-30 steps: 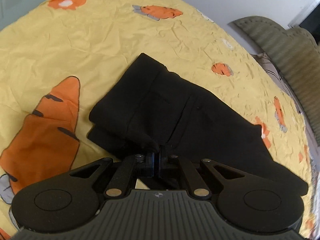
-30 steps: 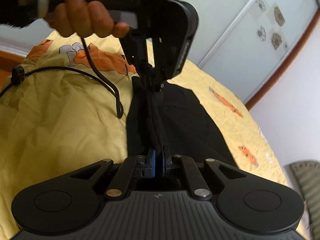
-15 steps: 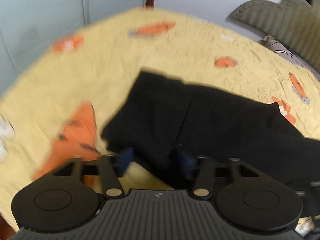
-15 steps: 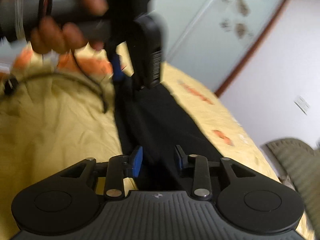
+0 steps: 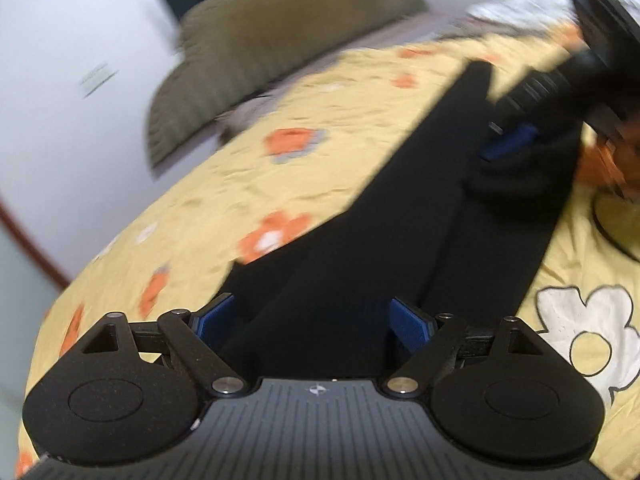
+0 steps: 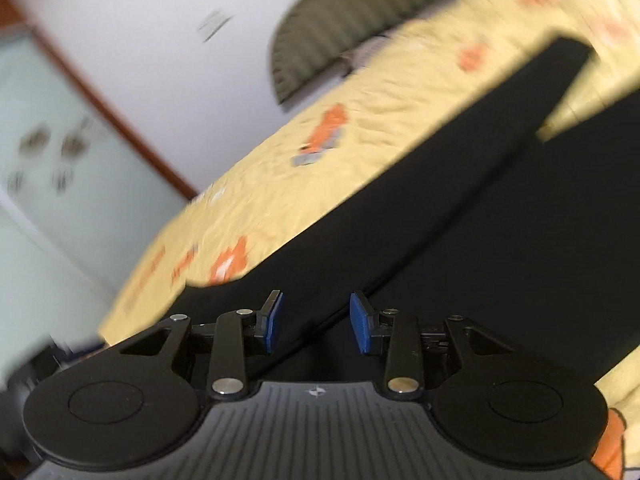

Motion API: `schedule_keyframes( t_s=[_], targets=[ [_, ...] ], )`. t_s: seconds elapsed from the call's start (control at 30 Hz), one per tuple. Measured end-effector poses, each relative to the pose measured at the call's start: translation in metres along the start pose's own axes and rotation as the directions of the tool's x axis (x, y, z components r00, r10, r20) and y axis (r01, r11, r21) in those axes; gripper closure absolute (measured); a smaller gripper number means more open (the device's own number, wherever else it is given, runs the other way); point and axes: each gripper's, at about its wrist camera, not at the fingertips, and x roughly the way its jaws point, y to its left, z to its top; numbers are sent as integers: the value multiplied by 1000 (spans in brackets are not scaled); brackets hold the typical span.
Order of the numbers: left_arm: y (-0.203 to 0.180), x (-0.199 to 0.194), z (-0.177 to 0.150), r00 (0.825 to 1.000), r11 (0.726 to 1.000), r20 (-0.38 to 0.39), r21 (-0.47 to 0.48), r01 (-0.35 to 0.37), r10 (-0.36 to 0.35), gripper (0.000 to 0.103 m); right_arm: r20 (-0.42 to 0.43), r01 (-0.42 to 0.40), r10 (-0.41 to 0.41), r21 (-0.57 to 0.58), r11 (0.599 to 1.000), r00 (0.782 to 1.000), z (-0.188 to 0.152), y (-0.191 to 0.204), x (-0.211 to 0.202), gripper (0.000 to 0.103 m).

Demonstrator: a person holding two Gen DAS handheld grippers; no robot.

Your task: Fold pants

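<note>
With both grippers let go, one fold looks done. Left gripper [image 5: 312, 316]: fingers wide apart, just opened, astride the pants [image 5: 420, 240] but not pressing. Right gripper [image 6: 316, 322]: fingers part open, nothing pinched. Pants lie flat on the yellow bedspread [image 5: 240, 184], long axis running away toward the headboard [image 5: 256, 48]. Next, probably: regrip an end, fold lengthwise.

A bedroom: yellow flowered bedspread [image 5: 280, 184], olive pillow [image 5: 272, 44], sliding wardrobe door [image 6: 60, 168].
</note>
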Motion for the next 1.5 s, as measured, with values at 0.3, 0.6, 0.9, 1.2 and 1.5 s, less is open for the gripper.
schedule_keyframes(
  t_s=[0.3, 0.6, 0.9, 1.2, 1.5],
  targets=[
    [-22, 27, -2, 995, 987, -14, 122, 104, -104, 32, 28, 29, -33, 136, 990, 999, 0, -16, 23, 72],
    [-29, 29, -7, 984, 976, -28, 130, 176, -174, 96, 114, 21, -27, 55, 998, 993, -12, -2, -1, 98],
    [-33, 2, -20, 953, 945, -30, 124, 302, -301, 99, 98, 43, -44, 14, 999, 994, -37, 3, -39, 98],
    [-36, 2, -27, 942, 932, -64, 135, 335, -329, 99, 26, 95, -96, 32, 995, 995, -61, -5, -41, 97],
    [-22, -11, -2, 894, 889, -36, 99, 447, -446, 64, 77, 116, -125, 117, 986, 989, -43, -20, -60, 62]
  ],
)
